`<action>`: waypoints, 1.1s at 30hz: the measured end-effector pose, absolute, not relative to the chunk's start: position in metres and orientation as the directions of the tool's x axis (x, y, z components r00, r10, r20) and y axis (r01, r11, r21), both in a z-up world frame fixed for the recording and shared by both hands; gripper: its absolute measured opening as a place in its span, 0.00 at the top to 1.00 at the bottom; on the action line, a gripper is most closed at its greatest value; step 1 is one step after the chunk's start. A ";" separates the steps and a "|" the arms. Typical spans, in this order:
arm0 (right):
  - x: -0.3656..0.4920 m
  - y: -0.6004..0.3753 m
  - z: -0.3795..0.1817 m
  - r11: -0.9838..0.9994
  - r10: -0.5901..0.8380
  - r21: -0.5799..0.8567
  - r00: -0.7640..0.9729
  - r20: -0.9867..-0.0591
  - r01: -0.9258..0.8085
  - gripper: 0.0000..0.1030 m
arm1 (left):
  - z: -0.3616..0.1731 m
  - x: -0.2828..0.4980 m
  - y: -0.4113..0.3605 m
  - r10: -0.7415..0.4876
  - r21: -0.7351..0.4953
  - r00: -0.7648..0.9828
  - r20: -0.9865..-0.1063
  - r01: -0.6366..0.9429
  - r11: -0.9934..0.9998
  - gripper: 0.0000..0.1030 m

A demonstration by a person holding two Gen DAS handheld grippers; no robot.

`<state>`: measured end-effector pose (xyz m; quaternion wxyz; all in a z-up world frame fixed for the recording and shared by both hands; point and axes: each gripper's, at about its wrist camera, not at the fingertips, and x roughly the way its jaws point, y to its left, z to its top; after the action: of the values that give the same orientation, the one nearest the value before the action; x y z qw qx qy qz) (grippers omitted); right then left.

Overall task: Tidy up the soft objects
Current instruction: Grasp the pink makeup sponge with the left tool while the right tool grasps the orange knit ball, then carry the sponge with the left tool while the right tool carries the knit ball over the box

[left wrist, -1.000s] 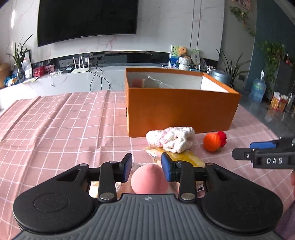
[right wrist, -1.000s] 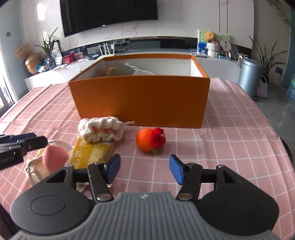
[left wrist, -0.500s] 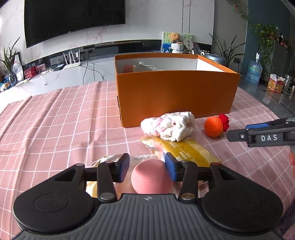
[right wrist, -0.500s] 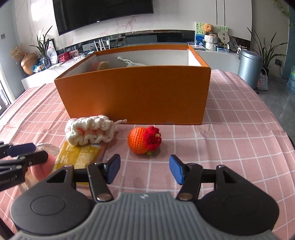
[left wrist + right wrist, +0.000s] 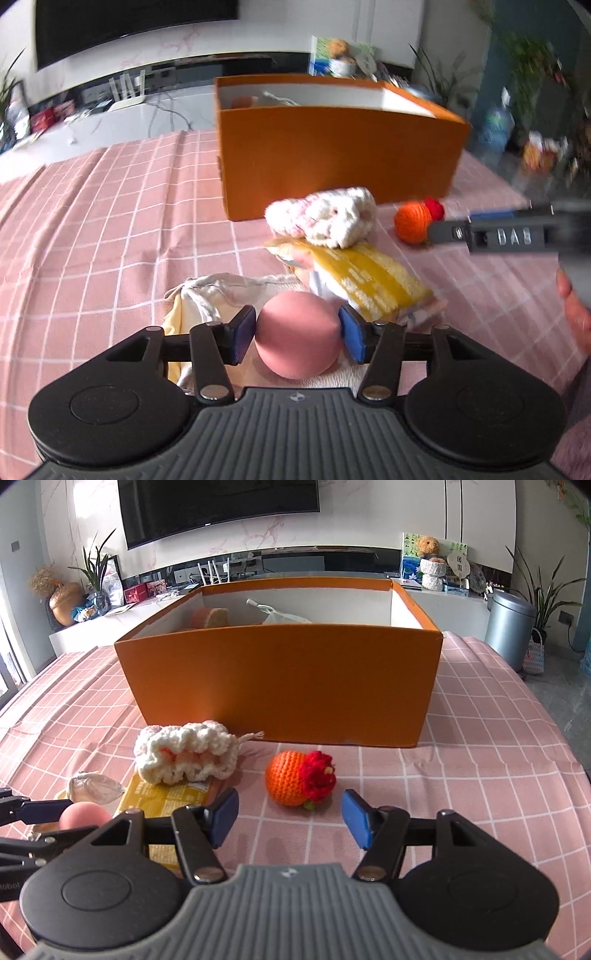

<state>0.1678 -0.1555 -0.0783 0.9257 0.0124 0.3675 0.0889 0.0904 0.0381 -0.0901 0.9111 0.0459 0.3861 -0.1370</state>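
My left gripper (image 5: 297, 336) is shut on a pink foam ball (image 5: 297, 338) and holds it above a cream cloth bag (image 5: 218, 291). The ball also shows at the left of the right wrist view (image 5: 83, 814). My right gripper (image 5: 288, 821) is open and empty, just in front of the orange crocheted ball with a red flower (image 5: 299, 782). A white and pink crocheted piece (image 5: 186, 753) lies on a yellow packet (image 5: 162, 797). The orange box (image 5: 280, 683) stands behind them, with a sponge (image 5: 210, 617) and a white bag (image 5: 284, 616) inside.
A pink checked tablecloth (image 5: 480, 775) covers the table. A crumpled clear wrapper (image 5: 94, 786) lies left of the yellow packet. A grey bin (image 5: 511, 627) stands beyond the table's right edge. A white counter with clutter runs behind the box.
My left gripper has lifted the pink ball and tilted toward the box. My right gripper has moved closer to the orange crocheted ball. Its jaws stay open.
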 end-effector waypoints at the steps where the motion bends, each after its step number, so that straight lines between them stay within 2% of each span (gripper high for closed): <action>1: 0.168 -0.156 -0.078 0.984 0.175 0.091 0.715 -0.677 -0.155 0.40 | -0.090 0.090 0.037 -0.218 -0.023 0.664 -0.716 0.290 0.957 0.39; 2: 0.168 -0.156 -0.078 0.984 0.176 0.092 0.715 -0.676 -0.155 0.40 | -0.091 0.090 0.038 -0.223 -0.029 0.661 -0.716 0.290 0.956 0.40; 3: 0.169 -0.156 -0.078 0.983 0.180 0.094 0.715 -0.676 -0.159 0.40 | -0.092 0.091 0.039 -0.234 -0.042 0.659 -0.715 0.293 0.955 0.45; 7: 0.175 -0.154 -0.077 0.982 0.183 0.087 0.718 -0.672 -0.169 0.40 | -0.090 0.093 0.045 -0.261 -0.096 0.661 -0.704 0.276 0.956 0.50; 13: 0.198 -0.151 -0.078 0.987 0.148 0.051 0.713 -0.685 -0.155 0.40 | -0.072 0.099 0.054 -0.229 -0.108 0.724 -0.651 0.210 0.972 0.51; 16: 0.209 -0.149 -0.085 0.986 0.147 0.052 0.691 -0.708 -0.157 0.44 | -0.068 0.104 0.054 -0.222 -0.103 0.735 -0.641 0.205 0.973 0.51; 20: 0.218 -0.151 -0.092 0.986 0.159 0.081 0.667 -0.727 -0.147 0.44 | -0.068 0.110 0.053 -0.224 -0.112 0.732 -0.644 0.199 0.974 0.51; 23: 0.220 -0.149 -0.096 0.986 0.159 0.079 0.661 -0.734 -0.149 0.50 | -0.070 0.112 0.052 -0.221 -0.112 0.725 -0.652 0.196 0.974 0.51; 33: 0.205 -0.153 -0.087 0.980 0.171 0.056 0.678 -0.715 -0.189 0.53 | -0.066 0.109 0.053 -0.222 -0.127 0.728 -0.648 0.184 0.975 0.51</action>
<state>0.2049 -0.1527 -0.0867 0.9159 -0.0113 0.3889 0.0984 0.1089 0.0529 -0.0664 0.9292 -0.0270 0.3520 -0.1090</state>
